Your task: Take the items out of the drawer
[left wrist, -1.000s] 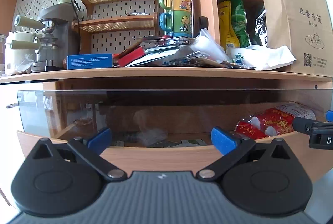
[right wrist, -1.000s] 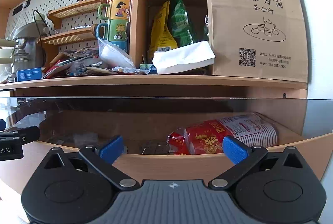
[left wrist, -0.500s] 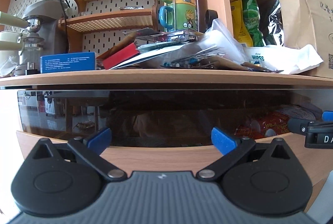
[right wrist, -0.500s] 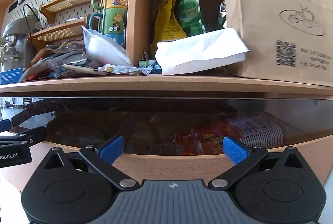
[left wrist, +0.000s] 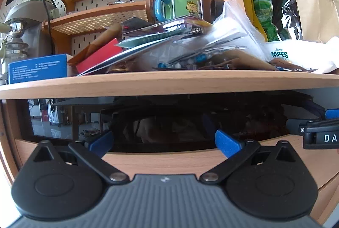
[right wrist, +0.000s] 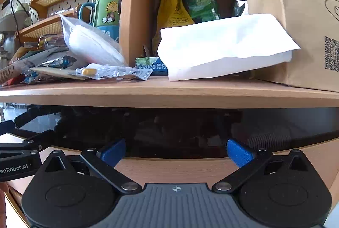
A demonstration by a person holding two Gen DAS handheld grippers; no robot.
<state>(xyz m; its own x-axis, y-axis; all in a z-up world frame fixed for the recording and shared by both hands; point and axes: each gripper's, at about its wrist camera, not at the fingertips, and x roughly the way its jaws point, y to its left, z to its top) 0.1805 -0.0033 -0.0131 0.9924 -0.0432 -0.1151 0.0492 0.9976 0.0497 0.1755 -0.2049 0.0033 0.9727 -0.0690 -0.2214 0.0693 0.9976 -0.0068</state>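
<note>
Drawer lies just under the cluttered shelf in the left wrist view, the left gripper spread wide and empty before its wooden front. From the right wrist, the right gripper gapes empty too, the drawer's dark interior hiding its contents.

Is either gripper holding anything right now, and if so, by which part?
Nothing is held. The left gripper and the right gripper are both open, with empty space between their blue fingers, in front of the drawer.
</note>
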